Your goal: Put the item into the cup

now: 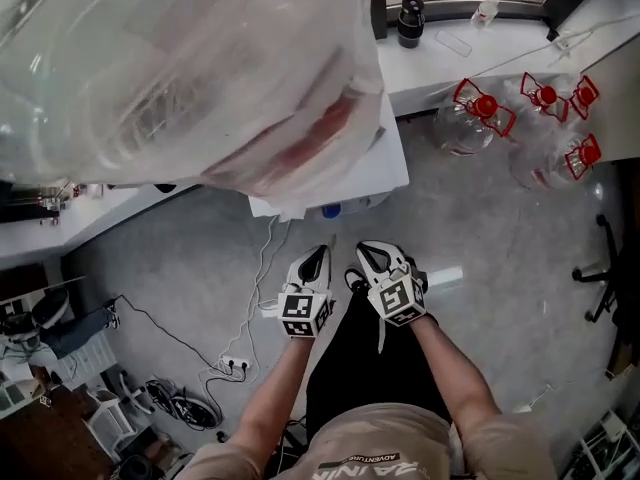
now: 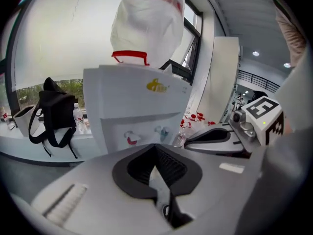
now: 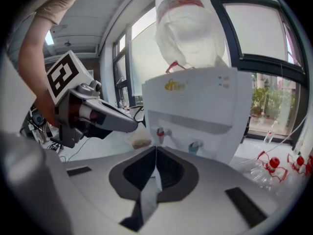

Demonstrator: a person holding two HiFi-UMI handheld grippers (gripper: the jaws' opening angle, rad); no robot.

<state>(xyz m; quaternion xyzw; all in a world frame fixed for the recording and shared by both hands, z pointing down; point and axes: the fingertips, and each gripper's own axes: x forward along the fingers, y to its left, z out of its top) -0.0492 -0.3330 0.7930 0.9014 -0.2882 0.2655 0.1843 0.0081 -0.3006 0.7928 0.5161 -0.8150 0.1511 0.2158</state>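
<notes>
While I stand before the water dispenser [image 3: 195, 102], left gripper [image 1: 320, 255] and right gripper [image 1: 368, 252] are both pinched closed on nothing. Task not begun: no item in sight, and what may be the cup [image 3: 140, 141] sits beside the dispenser. Its yellow logo [image 3: 175, 85] is unreadable; my shirt [image 1: 360, 458] reads "ADVENTURE"

An office: water dispenser [image 2: 137, 106], spare water jugs [image 1: 470, 118], white desks [image 1: 500, 48], floor cables [image 1: 180, 403].

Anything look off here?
Clutter, not damage: clear water jugs sit on the floor by the counter, and loose cables trail at lower left. The left gripper and right gripper jaws are together, empty.
</notes>
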